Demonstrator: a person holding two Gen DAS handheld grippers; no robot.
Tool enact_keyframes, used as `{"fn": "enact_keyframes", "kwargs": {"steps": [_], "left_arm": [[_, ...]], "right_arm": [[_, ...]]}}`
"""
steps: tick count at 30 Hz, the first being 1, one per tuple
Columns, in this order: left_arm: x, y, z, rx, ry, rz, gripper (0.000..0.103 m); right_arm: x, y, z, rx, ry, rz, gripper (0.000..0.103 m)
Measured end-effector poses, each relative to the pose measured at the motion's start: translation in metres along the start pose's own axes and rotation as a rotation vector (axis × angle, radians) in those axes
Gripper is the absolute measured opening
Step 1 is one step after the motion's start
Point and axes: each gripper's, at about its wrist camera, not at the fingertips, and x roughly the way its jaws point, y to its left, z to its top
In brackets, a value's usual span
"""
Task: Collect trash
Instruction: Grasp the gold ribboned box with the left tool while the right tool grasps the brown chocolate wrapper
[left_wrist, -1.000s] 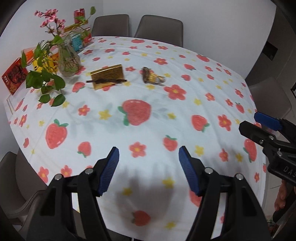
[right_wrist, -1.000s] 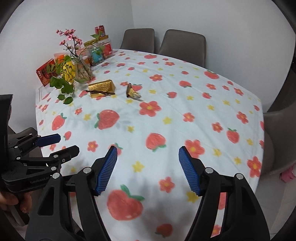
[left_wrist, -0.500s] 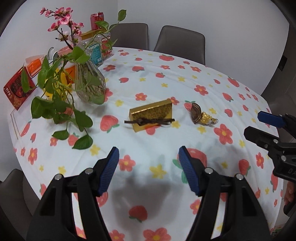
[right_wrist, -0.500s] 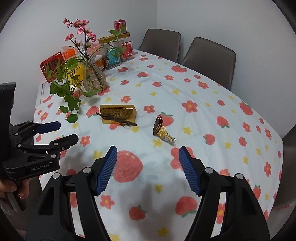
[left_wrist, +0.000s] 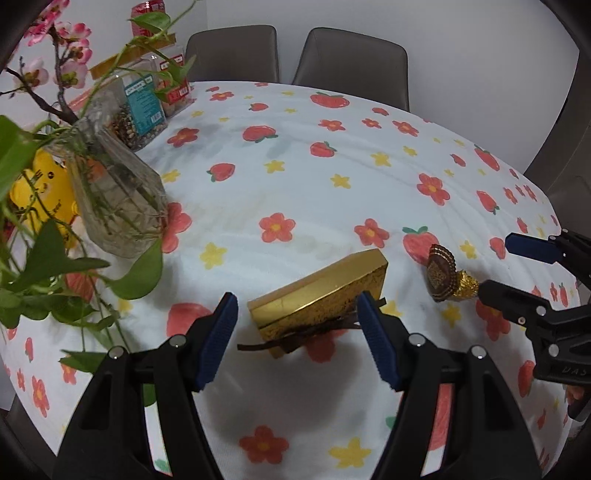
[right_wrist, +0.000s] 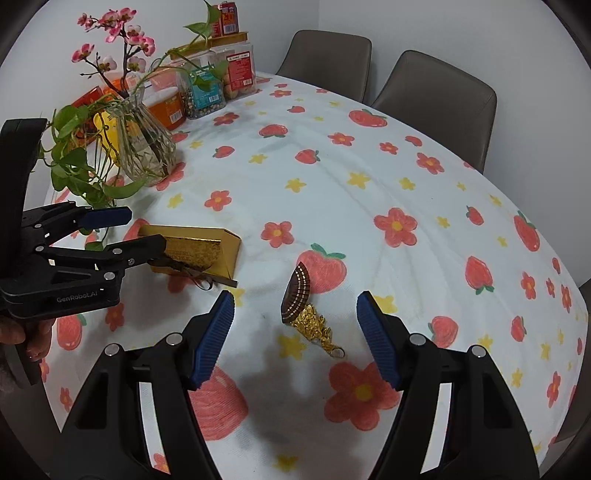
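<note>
Tools (left_wrist: 295, 334) (right_wrist: 293, 334) agape above wrappers (left_wrist: 317, 293) (right_wrist: 308, 314)

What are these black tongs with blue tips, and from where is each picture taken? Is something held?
A person holds a hand tool in each hand; each carries a camera looking along its two fingers. One picture looks past the left gripper, the other past the right gripper. Both are open and hold nothing. On the strawberry tablecloth lie a gold box with a brown ribbon and a crumpled gold wrapper with a brown paper cup. A glass vase and snack jars stand behind.
</note>
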Motion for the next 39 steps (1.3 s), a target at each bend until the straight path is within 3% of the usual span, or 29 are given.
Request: {"fn": "enact_keyframes", "kwargs": {"steps": [8,18,20,24,26,29,39], "left_arm": [[0.034,0.002,-0.005,0.049,0.050,-0.019,0.066],[0.034,-0.004,-0.001,0.116,0.049,-0.012,0.062],[0.032,-0.006,-0.002,0.119,0.056,-0.027,0.061],[0.027,-0.014,-0.008,0.114,0.060,-0.046,0.056],[0.024,-0.014,-0.013,0.084,0.072,-0.066,0.046],[0.018,-0.015,-0.021,0.055,0.080,-0.069,0.043],[0.012,-0.034,-0.030,0.066,0.127,-0.076,0.046]], "right_arm": [[0.033,-0.003,0.001,-0.004,0.062,0.019,0.064],[0.051,0.002,-0.006,0.008,0.134,0.071,0.019],[0.049,0.004,-0.007,0.006,0.132,0.072,0.016],[0.043,0.006,-0.006,-0.005,0.123,0.076,0.014],[0.040,0.008,-0.006,-0.009,0.116,0.075,0.014],[0.035,0.008,-0.008,-0.007,0.110,0.078,0.014],[0.026,0.008,-0.018,0.007,0.106,0.085,0.014]]}}
